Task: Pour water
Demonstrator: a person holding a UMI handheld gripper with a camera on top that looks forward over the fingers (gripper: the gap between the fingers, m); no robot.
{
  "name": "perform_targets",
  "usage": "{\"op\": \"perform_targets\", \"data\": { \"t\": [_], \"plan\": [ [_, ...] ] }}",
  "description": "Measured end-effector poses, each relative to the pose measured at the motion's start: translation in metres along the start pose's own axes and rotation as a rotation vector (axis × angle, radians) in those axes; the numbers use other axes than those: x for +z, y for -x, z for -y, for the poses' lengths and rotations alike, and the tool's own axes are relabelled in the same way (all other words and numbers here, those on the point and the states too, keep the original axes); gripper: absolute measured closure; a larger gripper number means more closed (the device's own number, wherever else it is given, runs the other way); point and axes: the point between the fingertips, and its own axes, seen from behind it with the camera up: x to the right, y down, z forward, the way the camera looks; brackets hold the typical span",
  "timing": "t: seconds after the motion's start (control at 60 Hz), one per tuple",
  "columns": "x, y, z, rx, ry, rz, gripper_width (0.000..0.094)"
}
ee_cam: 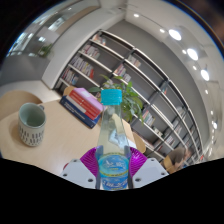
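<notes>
A clear plastic water bottle with a blue cap and a blue label stands upright between my fingers. Both purple pads press on its lower body, so my gripper is shut on it. A pale green mug with a handle sits on the light wooden table, ahead of the fingers and well to the left of the bottle. The view is tilted, so the table and room slant.
A stack of books lies on the table beyond the mug. A green potted plant stands behind the bottle. Tall bookshelves fill the far wall. Ceiling lights show above.
</notes>
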Motion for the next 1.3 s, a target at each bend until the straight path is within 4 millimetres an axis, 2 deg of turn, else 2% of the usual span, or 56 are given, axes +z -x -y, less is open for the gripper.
{"op": "perform_targets", "data": {
  "t": [0.1,0.117,0.267,0.367,0.383,0.4,0.533,0.667,0.767,0.933,1.017,1.15,1.25,1.3],
  "plan": [
    [-0.008,0.022,0.030,-0.280,0.013,0.011,0.0574],
    [0.000,0.025,0.032,-0.323,0.008,0.008,0.0574],
    [-0.002,0.050,0.065,-0.745,-0.017,-0.013,0.0575],
    [0.005,0.058,0.069,-1.006,0.022,-0.033,0.0569],
    [0.012,0.051,0.065,-1.042,0.022,-0.031,0.0569],
    [0.010,0.056,0.068,-1.071,0.031,-0.037,0.0568],
    [0.023,0.059,0.080,-1.300,0.015,-0.064,0.0567],
    [0.023,0.072,0.102,-1.528,-0.063,-0.096,0.0558],
    [0.021,0.079,0.108,-1.636,-0.076,-0.118,0.0553],
    [0.019,0.080,0.103,-1.625,-0.061,-0.114,0.0552],
    [0.015,0.077,0.105,-1.513,-0.065,-0.105,0.0553],
    [-0.003,0.068,0.130,-1.008,-0.088,-0.084,0.0550],
    [-0.024,0.057,0.172,-0.622,-0.158,-0.088,0.0553],
    [-0.037,0.039,0.186,-0.454,-0.194,-0.076,0.0552]
  ]
}}
